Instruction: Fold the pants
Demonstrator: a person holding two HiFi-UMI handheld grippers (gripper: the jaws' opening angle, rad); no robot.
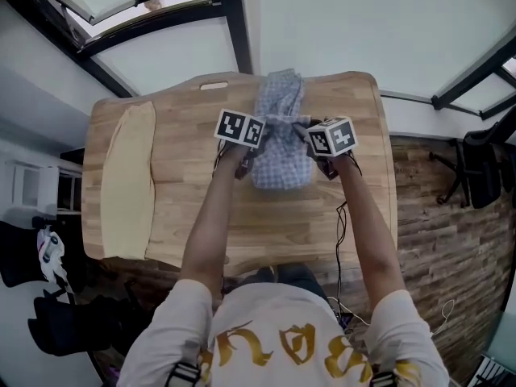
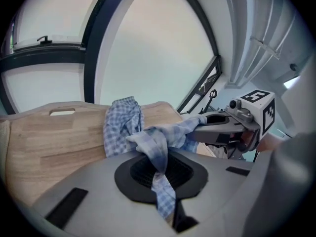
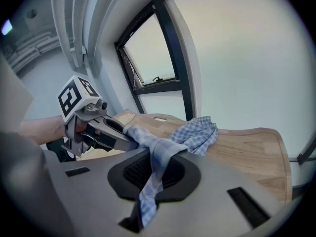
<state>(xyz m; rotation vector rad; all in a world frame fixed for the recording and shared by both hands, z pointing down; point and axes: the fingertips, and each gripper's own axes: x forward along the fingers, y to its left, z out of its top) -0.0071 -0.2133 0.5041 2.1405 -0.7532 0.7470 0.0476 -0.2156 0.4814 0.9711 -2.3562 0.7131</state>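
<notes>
The blue-and-white checked pants lie bunched at the far middle of the wooden table. My left gripper and right gripper hold the near edge of the pants close together, lifted off the board. In the left gripper view the jaws are shut on a strip of checked cloth that runs across to the right gripper. The right gripper view shows its jaws shut on the pants as well, with the left gripper clamping the cloth beside it.
A folded beige cloth lies along the table's left side. A handle slot is cut near the far edge. Dark window frames stand beyond the table, and a black chair is at the right.
</notes>
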